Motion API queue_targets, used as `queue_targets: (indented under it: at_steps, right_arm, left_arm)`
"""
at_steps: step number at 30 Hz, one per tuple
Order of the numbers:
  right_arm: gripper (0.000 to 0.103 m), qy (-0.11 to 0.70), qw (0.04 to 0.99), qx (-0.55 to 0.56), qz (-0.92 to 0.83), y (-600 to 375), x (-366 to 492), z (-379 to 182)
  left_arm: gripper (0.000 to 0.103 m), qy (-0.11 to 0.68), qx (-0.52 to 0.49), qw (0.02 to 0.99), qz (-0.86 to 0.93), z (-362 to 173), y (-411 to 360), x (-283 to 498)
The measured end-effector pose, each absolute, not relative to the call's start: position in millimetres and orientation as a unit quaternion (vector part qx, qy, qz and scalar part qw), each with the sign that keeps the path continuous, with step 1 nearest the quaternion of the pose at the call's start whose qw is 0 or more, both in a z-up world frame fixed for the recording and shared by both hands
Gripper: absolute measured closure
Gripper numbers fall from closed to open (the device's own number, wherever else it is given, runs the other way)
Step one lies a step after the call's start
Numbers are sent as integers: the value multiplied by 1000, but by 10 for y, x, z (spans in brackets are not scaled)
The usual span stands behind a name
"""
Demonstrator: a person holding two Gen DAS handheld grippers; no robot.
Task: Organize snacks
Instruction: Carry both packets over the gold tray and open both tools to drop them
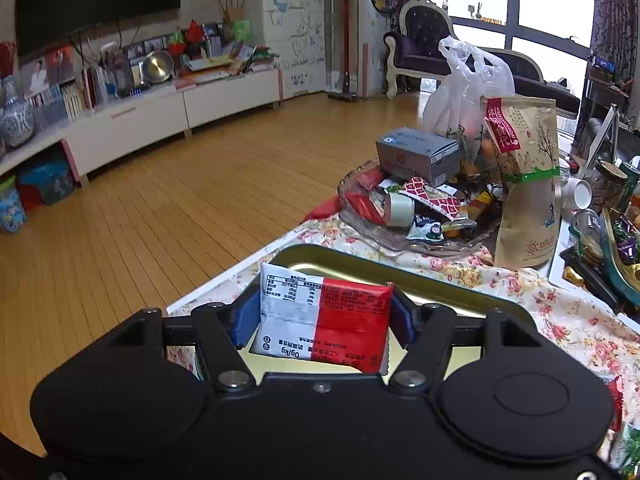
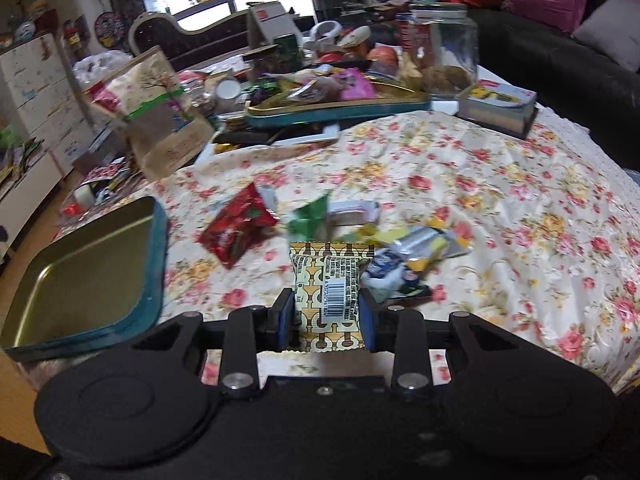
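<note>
My left gripper (image 1: 322, 316) is shut on a red and white snack packet (image 1: 326, 316) and holds it over the open gold tin tray (image 1: 400, 268) at the table's near corner. My right gripper (image 2: 326, 316) is shut on a yellow and brown patterned snack packet (image 2: 330, 296) with a barcode, above the floral tablecloth. The same teal-rimmed tin tray (image 2: 92, 268) lies to its left and holds nothing. Ahead of it lies a loose pile of snacks: a red packet (image 2: 238, 230), a green wrapper (image 2: 310, 220) and several silver, blue and yellow ones (image 2: 404, 256).
A brown paper pouch (image 1: 526, 184), a grey box (image 1: 418, 154), a white plastic bag (image 1: 468, 84) and a glass dish of wrappers (image 1: 404, 208) crowd the table's far side. A full teal tin (image 2: 336, 108), a glass jar (image 2: 442, 48) and a book (image 2: 498, 106) stand at the back.
</note>
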State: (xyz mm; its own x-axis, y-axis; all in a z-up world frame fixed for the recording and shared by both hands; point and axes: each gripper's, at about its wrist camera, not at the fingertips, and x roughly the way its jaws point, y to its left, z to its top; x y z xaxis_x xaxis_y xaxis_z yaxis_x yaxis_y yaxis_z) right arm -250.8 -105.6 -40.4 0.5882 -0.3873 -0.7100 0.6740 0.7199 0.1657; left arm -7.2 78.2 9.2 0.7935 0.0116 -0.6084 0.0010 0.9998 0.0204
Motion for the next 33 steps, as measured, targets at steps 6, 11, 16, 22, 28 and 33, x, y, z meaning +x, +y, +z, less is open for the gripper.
queue_targets:
  at_steps: [6,11,16,22,28,33]
  right_arm:
    - [68,338,879,201,-270,-893,-2205,-295]
    - [68,339,891,188,-235,-722,-1944,-212]
    - [68,338,903,173,-200,-568,-1692,-127]
    - [67,333,918,147,-154,-351,-1375,-17]
    - [60,322,932,119,-112,-100,-1032,41]
    - [43,316,936,99,-119,37,-882,5]
  left_arm:
    - [32,339,1,941,1,44,786,-14]
    - [33,343,-13,939,7,30,850,14]
    - [34,343,-37,938,20,65,961,39]
    - [34,350,-78,931,62,80,1169,99]
    - [34,355,-96,927,80,69,1294,127]
    - [34,353,-90,928,80,73,1283,114]
